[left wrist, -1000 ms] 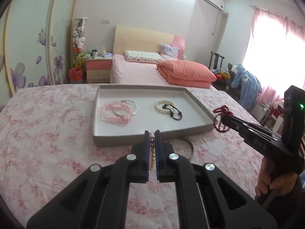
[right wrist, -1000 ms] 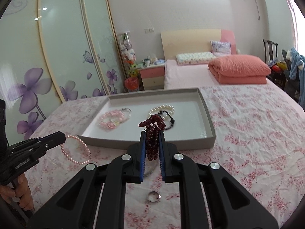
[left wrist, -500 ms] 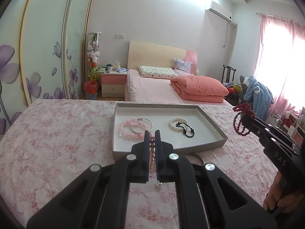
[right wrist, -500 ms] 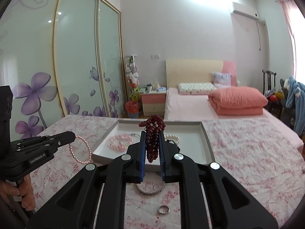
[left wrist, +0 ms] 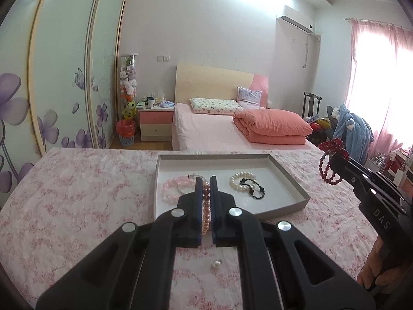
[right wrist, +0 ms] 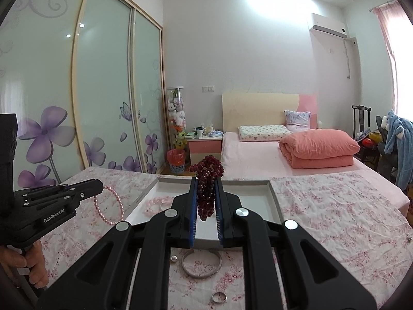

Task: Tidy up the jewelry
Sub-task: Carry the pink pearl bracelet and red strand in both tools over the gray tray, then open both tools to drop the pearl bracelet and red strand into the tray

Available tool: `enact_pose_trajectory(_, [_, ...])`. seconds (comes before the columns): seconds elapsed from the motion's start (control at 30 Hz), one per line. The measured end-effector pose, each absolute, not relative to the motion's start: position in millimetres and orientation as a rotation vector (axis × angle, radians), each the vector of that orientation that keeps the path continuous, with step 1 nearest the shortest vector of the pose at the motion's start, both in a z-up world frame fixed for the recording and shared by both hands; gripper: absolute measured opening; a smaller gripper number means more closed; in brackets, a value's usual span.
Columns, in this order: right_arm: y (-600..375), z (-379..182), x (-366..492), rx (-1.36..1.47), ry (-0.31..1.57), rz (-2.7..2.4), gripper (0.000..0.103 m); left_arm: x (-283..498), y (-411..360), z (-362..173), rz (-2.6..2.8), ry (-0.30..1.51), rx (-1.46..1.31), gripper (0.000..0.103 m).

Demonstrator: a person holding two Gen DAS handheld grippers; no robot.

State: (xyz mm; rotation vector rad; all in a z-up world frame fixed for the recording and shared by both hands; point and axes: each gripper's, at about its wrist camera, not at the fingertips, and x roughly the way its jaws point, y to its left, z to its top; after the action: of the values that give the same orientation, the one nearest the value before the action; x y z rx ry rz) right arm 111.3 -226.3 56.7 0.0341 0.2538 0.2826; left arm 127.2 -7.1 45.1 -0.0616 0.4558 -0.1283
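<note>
Your left gripper (left wrist: 205,193) is clamped on a pink pearl bracelet (right wrist: 109,205), your right gripper (right wrist: 206,193) on a dark red bead bracelet (right wrist: 206,180), both held above the cloth near the tray (left wrist: 291,178). Both are light, limp and slippery; grip across the strand, since the loops dangle.

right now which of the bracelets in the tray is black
The black bead bracelet, on the tray's right side, overlapping the white pearl bracelet. The pink bracelet lies apart on the left.
</note>
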Motion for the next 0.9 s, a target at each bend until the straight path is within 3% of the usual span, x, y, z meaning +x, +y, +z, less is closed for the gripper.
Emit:
enact_pose_trajectory(0.43, [-229.1,64.6,143.5,0.064,0.237,0.265,0.013,164.5,-14.4,56.1,-0.12,0.444,-0.055,0.006])
enact_pose_trajectory(0.9, [-235.2,33.2,235.2,0.158,0.431,0.279,0.013,237.1,-21.8,30.9,-0.143,0.532,-0.079,0.006])
